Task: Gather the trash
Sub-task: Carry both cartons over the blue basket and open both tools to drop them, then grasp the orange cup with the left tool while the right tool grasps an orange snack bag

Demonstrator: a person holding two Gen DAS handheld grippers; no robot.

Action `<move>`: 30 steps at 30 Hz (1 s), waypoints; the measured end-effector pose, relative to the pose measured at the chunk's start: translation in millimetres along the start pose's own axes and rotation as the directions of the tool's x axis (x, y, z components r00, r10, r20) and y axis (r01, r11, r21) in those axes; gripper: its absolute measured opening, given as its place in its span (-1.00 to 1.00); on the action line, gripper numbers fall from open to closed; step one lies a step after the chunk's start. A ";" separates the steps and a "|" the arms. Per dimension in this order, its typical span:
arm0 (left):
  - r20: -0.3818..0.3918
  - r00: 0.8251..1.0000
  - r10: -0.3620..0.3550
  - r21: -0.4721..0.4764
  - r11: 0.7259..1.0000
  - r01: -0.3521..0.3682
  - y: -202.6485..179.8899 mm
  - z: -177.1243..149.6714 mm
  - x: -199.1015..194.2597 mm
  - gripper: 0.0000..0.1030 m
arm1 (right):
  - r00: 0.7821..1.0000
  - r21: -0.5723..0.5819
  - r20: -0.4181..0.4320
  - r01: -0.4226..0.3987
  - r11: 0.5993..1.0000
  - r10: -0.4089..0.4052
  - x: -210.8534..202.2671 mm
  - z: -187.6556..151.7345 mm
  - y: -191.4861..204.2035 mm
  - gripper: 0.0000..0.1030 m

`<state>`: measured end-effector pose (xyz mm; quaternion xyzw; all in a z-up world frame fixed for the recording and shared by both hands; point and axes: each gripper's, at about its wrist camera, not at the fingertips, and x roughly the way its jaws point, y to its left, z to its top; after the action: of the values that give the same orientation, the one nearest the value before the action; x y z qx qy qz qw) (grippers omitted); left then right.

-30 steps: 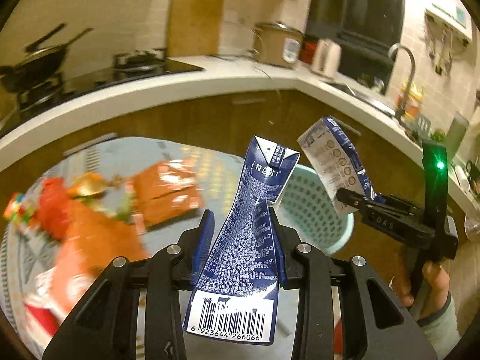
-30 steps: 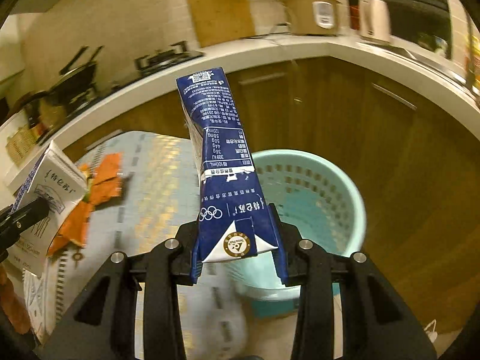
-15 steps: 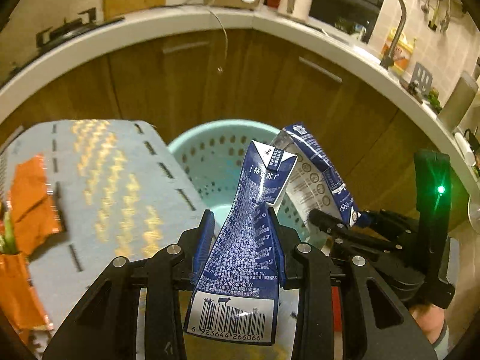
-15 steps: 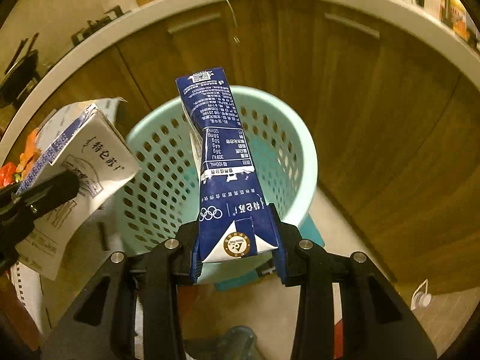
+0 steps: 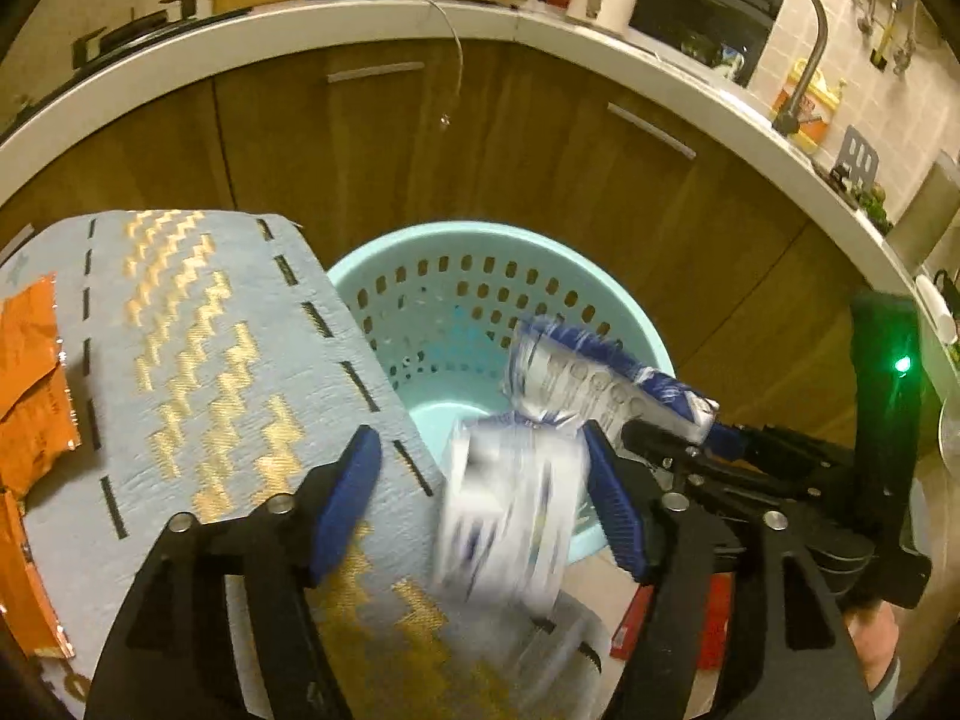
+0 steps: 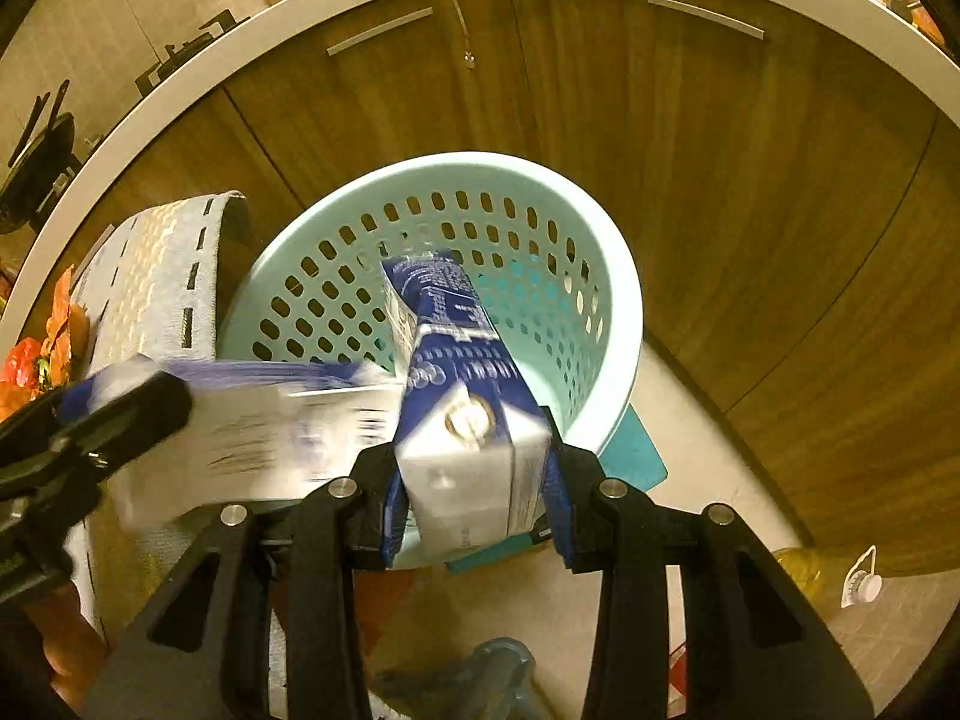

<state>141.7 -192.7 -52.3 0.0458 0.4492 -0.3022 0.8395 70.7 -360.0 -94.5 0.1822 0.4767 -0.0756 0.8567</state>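
Your left gripper gaped, its carton dropping toward the basket; your right gripper clutched another carton; orange wrappers remained.

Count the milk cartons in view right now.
2. One blurred carton is between the open left gripper fingers; another carton sits in the right gripper, over the basket.
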 end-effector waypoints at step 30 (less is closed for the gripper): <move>0.270 0.954 0.134 -0.178 0.980 -0.087 92.1 -64.5 -168.9 0.29 | 0.965 -0.254 0.157 -0.165 0.953 0.209 -73.1 -9.7 131.6 -0.02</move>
<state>75.5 -16.6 23.6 -0.0415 0.3458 -0.2200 0.9112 63.9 -238.2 -5.8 0.1148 0.3826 0.0477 0.9155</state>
